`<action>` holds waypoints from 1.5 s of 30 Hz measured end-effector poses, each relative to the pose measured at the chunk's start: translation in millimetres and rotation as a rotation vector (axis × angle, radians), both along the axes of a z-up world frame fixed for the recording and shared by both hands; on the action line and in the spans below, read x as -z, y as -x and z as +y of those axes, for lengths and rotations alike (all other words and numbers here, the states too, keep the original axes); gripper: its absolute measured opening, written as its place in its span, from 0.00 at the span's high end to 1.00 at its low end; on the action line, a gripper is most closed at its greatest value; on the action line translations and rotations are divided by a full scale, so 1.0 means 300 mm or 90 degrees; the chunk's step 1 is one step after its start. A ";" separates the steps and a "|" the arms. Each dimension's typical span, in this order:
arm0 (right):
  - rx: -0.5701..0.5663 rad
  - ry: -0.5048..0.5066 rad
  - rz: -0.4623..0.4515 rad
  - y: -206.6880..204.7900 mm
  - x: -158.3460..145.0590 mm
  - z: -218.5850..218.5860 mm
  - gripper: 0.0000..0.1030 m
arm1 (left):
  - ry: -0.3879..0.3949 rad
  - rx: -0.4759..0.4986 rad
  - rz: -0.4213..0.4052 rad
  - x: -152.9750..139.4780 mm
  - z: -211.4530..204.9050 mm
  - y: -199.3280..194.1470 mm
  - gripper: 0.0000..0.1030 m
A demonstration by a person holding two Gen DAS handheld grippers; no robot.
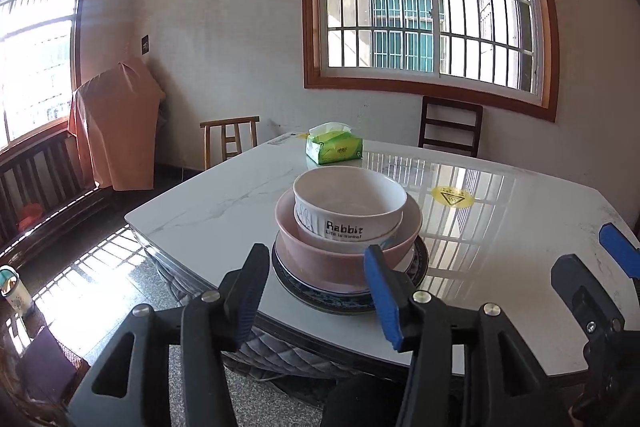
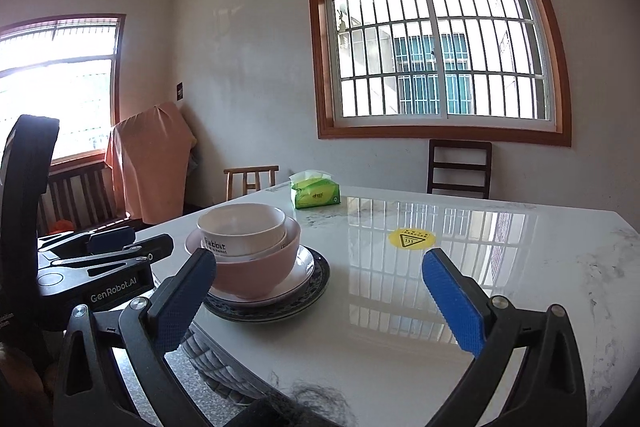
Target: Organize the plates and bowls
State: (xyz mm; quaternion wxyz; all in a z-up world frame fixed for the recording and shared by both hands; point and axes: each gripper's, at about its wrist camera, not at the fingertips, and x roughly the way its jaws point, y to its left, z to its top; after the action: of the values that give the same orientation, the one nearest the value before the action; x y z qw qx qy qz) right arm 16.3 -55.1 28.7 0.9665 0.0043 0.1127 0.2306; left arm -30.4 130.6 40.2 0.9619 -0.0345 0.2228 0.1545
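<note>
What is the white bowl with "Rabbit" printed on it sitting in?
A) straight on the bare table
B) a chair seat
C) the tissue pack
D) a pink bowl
D: the white bowl sits nested in the pink bowl, which rests on stacked plates.

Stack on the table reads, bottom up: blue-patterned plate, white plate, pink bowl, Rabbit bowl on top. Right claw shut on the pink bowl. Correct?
Stack order is right. The right claw is wrong: in the right wrist view it is open and empty, short of the pink bowl, which sits free under the Rabbit bowl.
</note>
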 end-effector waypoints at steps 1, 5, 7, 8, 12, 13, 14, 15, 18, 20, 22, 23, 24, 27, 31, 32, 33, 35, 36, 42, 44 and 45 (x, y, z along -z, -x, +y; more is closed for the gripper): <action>0.003 -0.002 0.000 0.003 0.001 -0.004 0.00 | 0.004 0.003 -0.001 -0.001 0.000 0.005 0.50; 0.004 -0.002 -0.001 0.018 0.003 -0.007 0.00 | 0.008 0.004 -0.007 -0.005 -0.002 0.022 0.48; 0.005 -0.001 -0.003 0.026 0.004 -0.009 0.00 | 0.007 0.005 -0.008 -0.007 -0.001 0.024 0.47; 0.004 -0.001 -0.004 0.029 0.005 -0.010 0.00 | 0.007 0.005 -0.008 -0.008 -0.001 0.025 0.47; 0.005 -0.003 -0.002 0.033 0.007 -0.017 0.00 | 0.005 0.003 -0.008 -0.008 -0.006 0.034 0.47; 0.005 -0.005 0.001 0.030 0.008 -0.018 0.00 | 0.005 0.004 -0.008 -0.008 -0.007 0.035 0.47; 0.006 -0.005 0.003 0.031 0.010 -0.019 0.00 | 0.006 0.005 -0.009 -0.008 -0.008 0.036 0.47; 0.009 -0.004 0.003 0.033 0.011 -0.021 0.00 | 0.006 0.004 -0.008 -0.007 -0.008 0.035 0.47; 0.009 -0.001 0.004 0.034 0.008 -0.023 0.00 | 0.009 0.006 -0.004 -0.005 -0.011 0.036 0.47; 0.009 0.001 0.002 0.037 0.006 -0.023 0.00 | 0.008 0.005 -0.004 -0.005 -0.014 0.040 0.47; 0.007 0.002 0.001 0.041 0.004 -0.022 0.00 | 0.012 0.008 0.000 -0.007 -0.016 0.039 0.47; 0.006 0.003 0.002 0.041 0.003 -0.018 0.00 | 0.013 0.009 0.001 -0.007 -0.017 0.039 0.46; 0.005 0.004 0.003 0.041 0.003 -0.018 0.00 | 0.013 0.010 0.002 -0.010 -0.017 0.042 0.46; 0.005 0.003 0.007 0.040 0.005 -0.022 0.00 | 0.017 0.015 0.003 -0.012 -0.022 0.044 0.44; 0.006 -0.001 0.015 0.036 0.009 -0.033 0.00 | 0.010 0.017 0.003 -0.017 -0.032 0.042 0.42; 0.008 -0.001 0.017 0.035 0.012 -0.037 0.00 | 0.007 0.016 0.003 -0.017 -0.036 0.041 0.42; 0.010 0.000 0.019 0.034 0.013 -0.041 0.00 | 0.006 0.017 0.003 -0.018 -0.040 0.041 0.42; 0.012 -0.002 0.022 0.034 0.019 -0.050 0.00 | 0.003 0.017 0.004 -0.018 -0.047 0.040 0.42; 0.014 -0.003 0.024 0.035 0.021 -0.054 0.00 | 0.002 0.016 0.004 -0.019 -0.051 0.039 0.42; 0.024 -0.011 0.030 0.033 0.028 -0.087 0.00 | -0.004 0.017 0.003 -0.029 -0.068 0.037 0.42; 0.028 -0.012 0.030 0.033 0.030 -0.096 0.00 | -0.006 0.017 0.003 -0.032 -0.074 0.037 0.42; 0.029 -0.014 0.030 0.034 0.031 -0.101 0.00 | -0.010 0.016 0.003 -0.035 -0.079 0.038 0.42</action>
State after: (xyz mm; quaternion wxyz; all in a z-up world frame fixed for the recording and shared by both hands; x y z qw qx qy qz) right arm 6.0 -85.5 19.3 0.9686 0.0226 0.1325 0.2094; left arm -41.8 107.0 50.6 0.9635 -0.0236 0.2245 0.1441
